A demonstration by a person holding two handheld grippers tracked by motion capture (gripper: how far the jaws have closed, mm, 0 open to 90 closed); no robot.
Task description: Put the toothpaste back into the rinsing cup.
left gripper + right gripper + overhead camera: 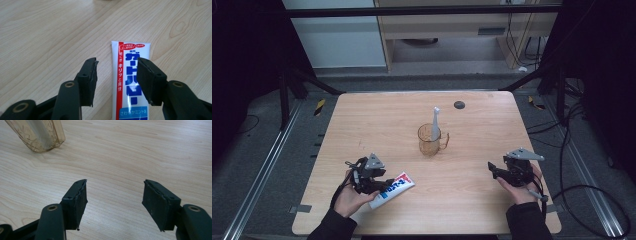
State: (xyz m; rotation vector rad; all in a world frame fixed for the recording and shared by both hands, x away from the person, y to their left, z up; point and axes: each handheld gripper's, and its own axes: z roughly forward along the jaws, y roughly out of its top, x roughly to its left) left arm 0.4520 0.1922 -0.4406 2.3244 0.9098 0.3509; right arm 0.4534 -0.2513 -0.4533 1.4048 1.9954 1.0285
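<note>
1. The left tool (116,75) is standing spread, low in the high view, over the white, red and blue toothpaste tube (130,82); the tube is lying flat on the pale wooden counter (362,125), unpinched.
2. The right tool (115,202) is waiting spread and empty, lower right.
3. Mid-frame, the amber plastic mug (430,141) is propping a grey toothbrush (435,125) upright.

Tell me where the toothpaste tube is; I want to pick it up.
In the high view the tube lies flat on the table, near the front left, between the open jaws of the left hand-held gripper.
</note>
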